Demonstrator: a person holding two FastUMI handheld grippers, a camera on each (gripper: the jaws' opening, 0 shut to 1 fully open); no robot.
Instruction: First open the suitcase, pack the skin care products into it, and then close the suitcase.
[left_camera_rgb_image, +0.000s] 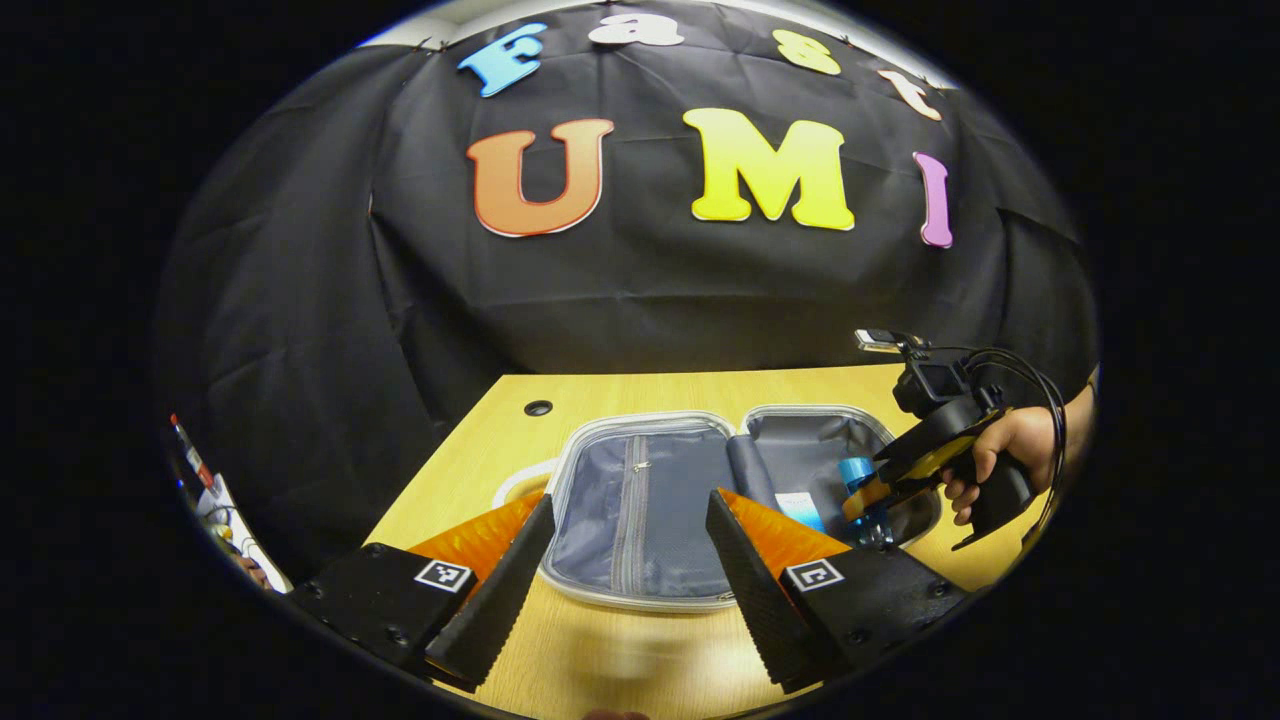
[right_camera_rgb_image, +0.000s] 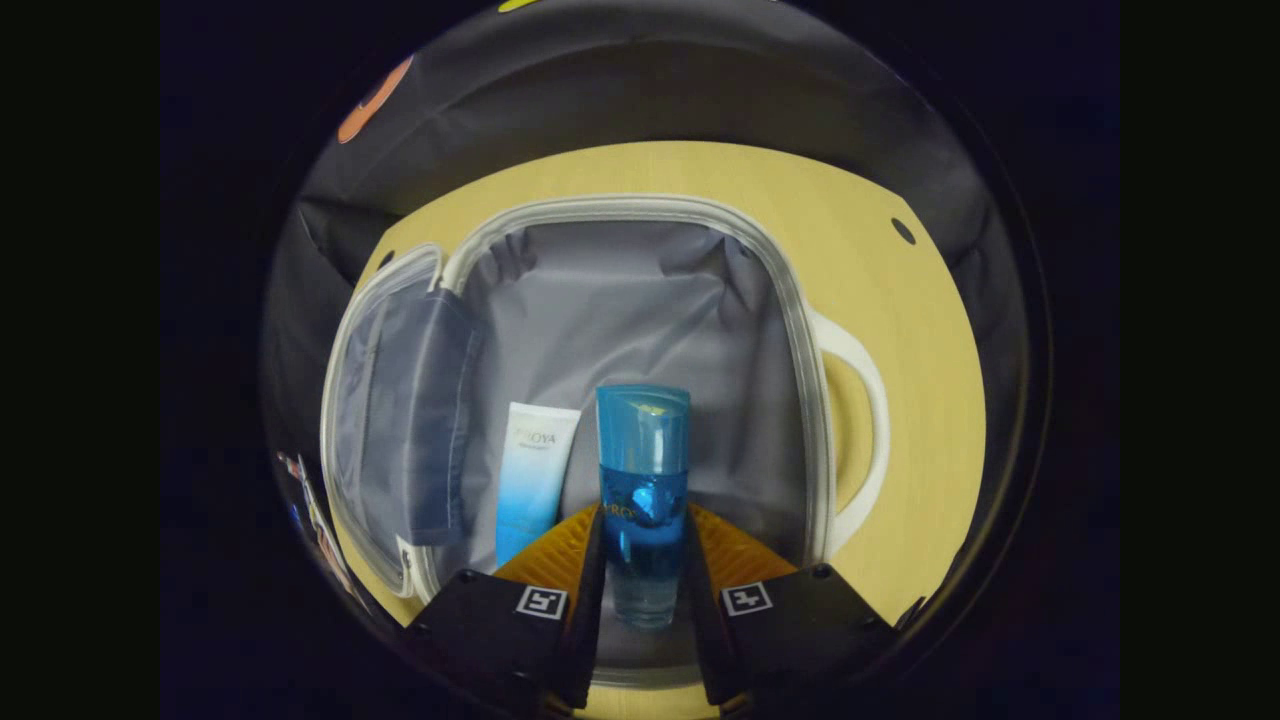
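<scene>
The suitcase (left_camera_rgb_image: 640, 595) lies open on the wooden table, its grey zipped lid half to the left and its deep half (right_camera_rgb_image: 640, 290) to the right. A white-and-blue tube (right_camera_rgb_image: 533, 475) rests on the lining of the deep half. My right gripper (right_camera_rgb_image: 645, 545) is shut on a clear blue bottle (right_camera_rgb_image: 642, 480) and holds it just over that lining, beside the tube. In the left gripper view the right gripper (left_camera_rgb_image: 870, 500), held by a hand, dips into the deep half with the blue bottle (left_camera_rgb_image: 858, 480). My left gripper (left_camera_rgb_image: 625, 560) stands open over the suitcase's near edge, holding nothing.
The wooden table (left_camera_rgb_image: 480, 460) has a round cable hole (left_camera_rgb_image: 538, 408) at its far left corner. The suitcase's white handle (right_camera_rgb_image: 865, 440) sticks out onto the tabletop. The black cloth wall stands close behind the table. Some clutter (left_camera_rgb_image: 215, 505) lies off the table's left edge.
</scene>
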